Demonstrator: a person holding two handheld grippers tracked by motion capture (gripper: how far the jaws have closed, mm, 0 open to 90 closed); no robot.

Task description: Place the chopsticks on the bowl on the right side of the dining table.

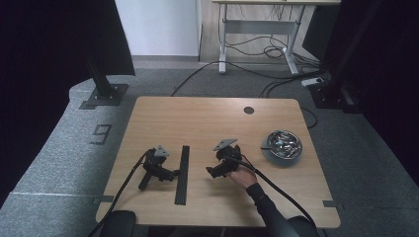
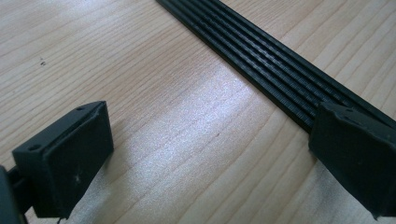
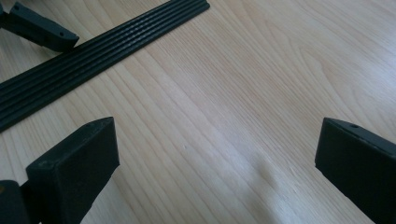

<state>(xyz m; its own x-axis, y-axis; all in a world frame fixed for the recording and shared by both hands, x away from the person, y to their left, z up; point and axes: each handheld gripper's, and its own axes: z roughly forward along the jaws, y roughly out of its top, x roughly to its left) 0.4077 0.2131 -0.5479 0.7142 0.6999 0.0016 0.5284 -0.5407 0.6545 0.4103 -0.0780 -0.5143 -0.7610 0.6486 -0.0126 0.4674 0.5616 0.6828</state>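
Strip (image 1: pixel 182 174): long, flat, black, narrow, with lengthwise ribs/grooves and fine cross-notches along the ribs. It lies flat on the table (image 1: pixel 207 118), between the 2 grippers, just beside the left one and apart from the right one.

Left gripper (image 1: pixel 169 174): lies on the table by itself, cable trailing off the near edge. Jaws spread wide, nothing between them but bare wood. In the left gripper view (image 2: pixel 205 154) the far jaw sits at the strip's edge, overlapping it in frame; contact can't be confirmed. The strip (image 2: pixel 275 60) runs diagonally past that jaw.

Right gripper (image 1: pixel 213 171): held in the person's right hand (image 1: pixel 244 176), dark sleeve, jaws pointing toward the strip. Jaws spread wide, empty. In the right gripper view (image 3: pixel 215 154) the strip (image 3: pixel 98 51) lies well ahead of the jaws at upper left, one end visible, with a left gripper jaw just past it.

Bowl (image 1: pixel 282 145): metal, with shiny metal bits inside, on the far side of the right gripper from the strip, near it.

Writing: a "9" is marked on the grey floor (image 1: pixel 101 134) beyond the left gripper, off the table. No brand or label readable on the strip or the grippers.

View differences: the high view gives the bowl, the hand and the full strip length. The gripper views give the rib and notch detail, which the high view is too coarse to resolve.
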